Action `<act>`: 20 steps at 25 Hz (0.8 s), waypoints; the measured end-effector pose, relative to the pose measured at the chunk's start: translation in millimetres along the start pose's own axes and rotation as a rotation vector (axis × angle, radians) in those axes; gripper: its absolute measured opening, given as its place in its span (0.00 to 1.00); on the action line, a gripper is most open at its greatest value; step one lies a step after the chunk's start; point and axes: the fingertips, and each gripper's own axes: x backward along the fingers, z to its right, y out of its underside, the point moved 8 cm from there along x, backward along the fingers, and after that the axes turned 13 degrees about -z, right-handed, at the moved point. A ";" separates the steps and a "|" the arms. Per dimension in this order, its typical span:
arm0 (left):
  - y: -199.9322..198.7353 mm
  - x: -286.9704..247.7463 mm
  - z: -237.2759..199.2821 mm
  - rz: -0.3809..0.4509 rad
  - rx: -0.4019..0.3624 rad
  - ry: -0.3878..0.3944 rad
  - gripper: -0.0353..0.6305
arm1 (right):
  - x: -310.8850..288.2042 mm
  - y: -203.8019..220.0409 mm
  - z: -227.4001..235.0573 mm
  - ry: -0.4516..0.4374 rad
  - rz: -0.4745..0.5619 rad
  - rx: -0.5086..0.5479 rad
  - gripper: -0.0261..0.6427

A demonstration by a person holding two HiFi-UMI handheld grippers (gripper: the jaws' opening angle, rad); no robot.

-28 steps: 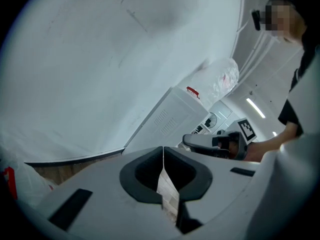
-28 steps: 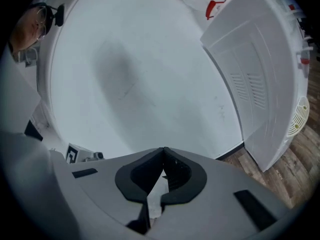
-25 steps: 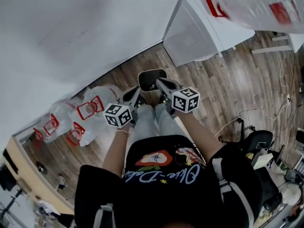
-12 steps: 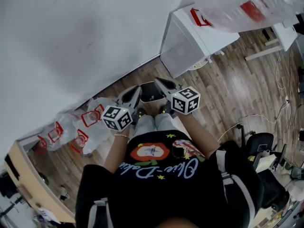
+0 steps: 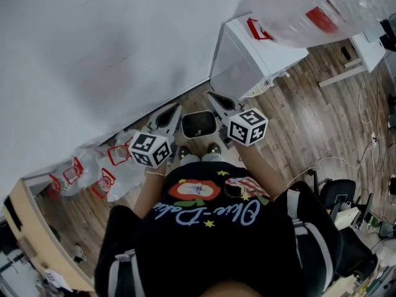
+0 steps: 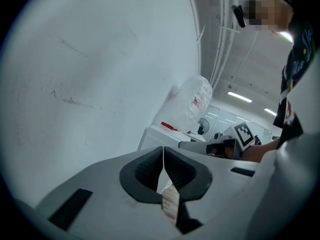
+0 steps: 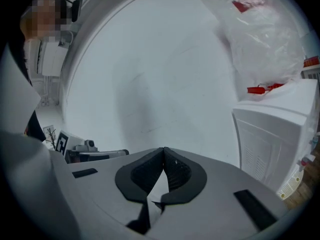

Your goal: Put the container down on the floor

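Container (image 5: 198, 124), dark inside with a pale rim, lies low on the wood-plank surface (image 5: 309, 116), just ahead of the person's shoes (image 5: 184, 153) and close to the edge where the surface meets the white wall (image 5: 111, 54). By its position the put-down looks complete, or all but complete. Nothing has hold of it, and what may remain is only to draw the hands away.

The left tongs (image 5: 168, 117) flank the container on one side and the right tongs (image 5: 216, 104) on the other. Both appear apart from its rim, though the steep angle makes the gaps hard to judge.

In the left gripper view the left tongs (image 6: 163, 154) are closed pad to pad with nothing between them. The right gripper view shows the right tongs (image 7: 163, 154) likewise closed and empty. Both of those views look at the wall rather than down, so neither shows the container.

A white cabinet (image 5: 253, 57) stands toward the right along the same edge, with a clear bag (image 5: 309, 11) on top of it. More plastic bags (image 5: 105, 159) are heaped to the left.

The container's underside is out of sight, so full contact with the surface cannot be confirmed. What, if anything, it holds is too dark to tell. The person's torso blocks the surface nearer than the shoes.
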 end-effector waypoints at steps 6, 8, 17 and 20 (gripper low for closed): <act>-17.6 -3.4 6.7 0.044 -0.021 0.027 0.06 | 2.9 -15.2 -4.8 -0.009 0.033 0.038 0.04; -21.6 -4.4 9.3 0.053 -0.037 0.034 0.06 | 3.9 -17.7 -4.7 -0.009 0.042 0.040 0.04; -26.8 -5.5 13.6 0.032 -0.076 0.034 0.06 | 3.9 -22.2 -5.8 0.003 0.064 0.035 0.04; -26.3 -4.8 15.1 0.037 -0.072 0.033 0.06 | 5.0 -21.9 -6.2 -0.006 0.066 0.026 0.04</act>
